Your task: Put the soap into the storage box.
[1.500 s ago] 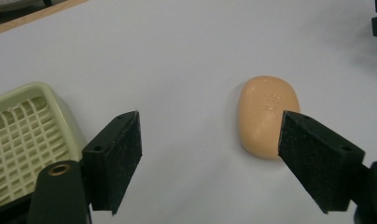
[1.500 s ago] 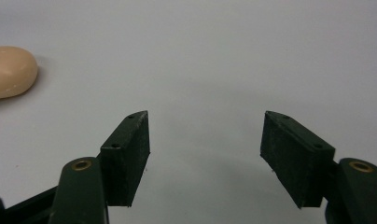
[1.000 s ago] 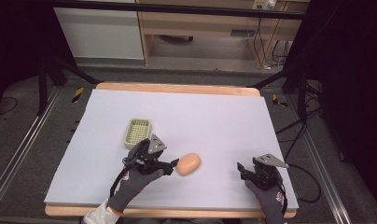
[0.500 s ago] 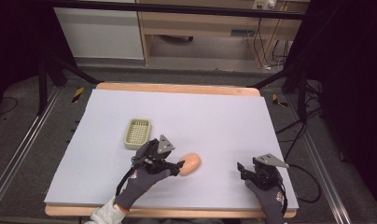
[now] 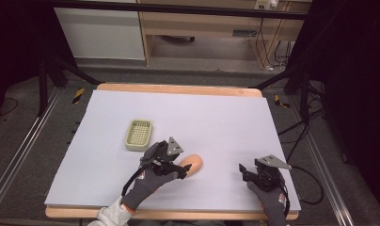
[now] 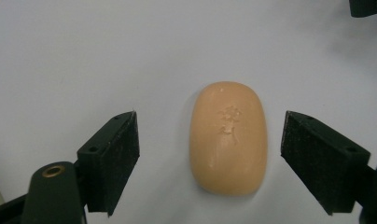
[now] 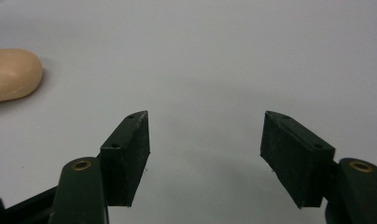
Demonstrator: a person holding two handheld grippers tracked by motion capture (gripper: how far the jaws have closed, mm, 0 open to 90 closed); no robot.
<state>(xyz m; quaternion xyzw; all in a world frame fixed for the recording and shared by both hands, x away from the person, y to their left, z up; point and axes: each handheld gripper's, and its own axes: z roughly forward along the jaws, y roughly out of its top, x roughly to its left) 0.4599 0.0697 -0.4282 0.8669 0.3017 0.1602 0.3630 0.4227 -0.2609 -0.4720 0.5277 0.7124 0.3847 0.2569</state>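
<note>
A peach-coloured bar of soap lies flat on the white table, near the front middle. My left gripper is open just over its near end. In the left gripper view the soap sits between the two spread pads without touching either. My right gripper is open above bare table at the front right. In the right gripper view its jaws hold nothing, and the soap shows far off at the left edge.
A pale green slotted soap dish stands on the table left of the soap, behind my left gripper. The table has a wooden edge at the back. Dark floor and metal rails surround the table.
My left gripper has moved right and forward toward the soap, which now sits between its open jaws. The right gripper has stayed put.
</note>
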